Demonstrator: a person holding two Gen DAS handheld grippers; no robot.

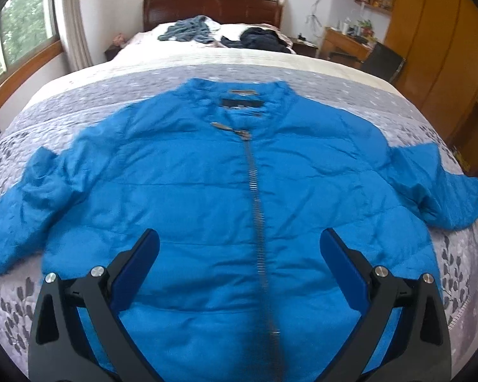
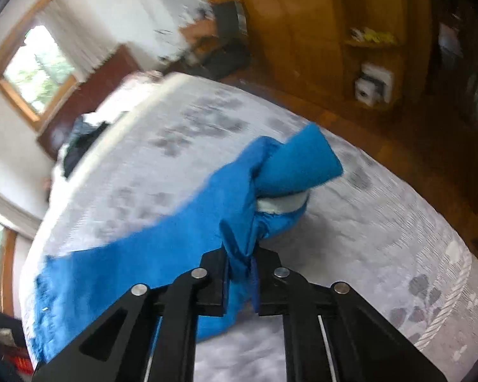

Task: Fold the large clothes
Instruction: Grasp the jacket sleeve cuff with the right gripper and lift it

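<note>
A blue zip-up padded jacket (image 1: pixel 207 172) lies face up on the bed, collar toward the headboard, both sleeves spread out to the sides. My left gripper (image 1: pixel 239 248) hovers open above the jacket's lower front, its blue pads on either side of the zipper (image 1: pixel 258 203), holding nothing. In the right wrist view my right gripper (image 2: pixel 240 264) is shut on a bunched fold of the jacket's sleeve (image 2: pixel 280 172). The sleeve end is lifted off the bedspread, with a white lining strip showing. That view is blurred.
The bed has a grey patterned bedspread (image 1: pixel 79 102). Piles of grey-blue clothes (image 1: pixel 191 30) and dark clothes (image 1: pixel 261 39) lie near the wooden headboard (image 1: pixel 213 8). A desk (image 1: pixel 347 43), a dark chair (image 1: pixel 382 60) and wooden wardrobes (image 1: pixel 436 31) stand to the right. Windows are on the left.
</note>
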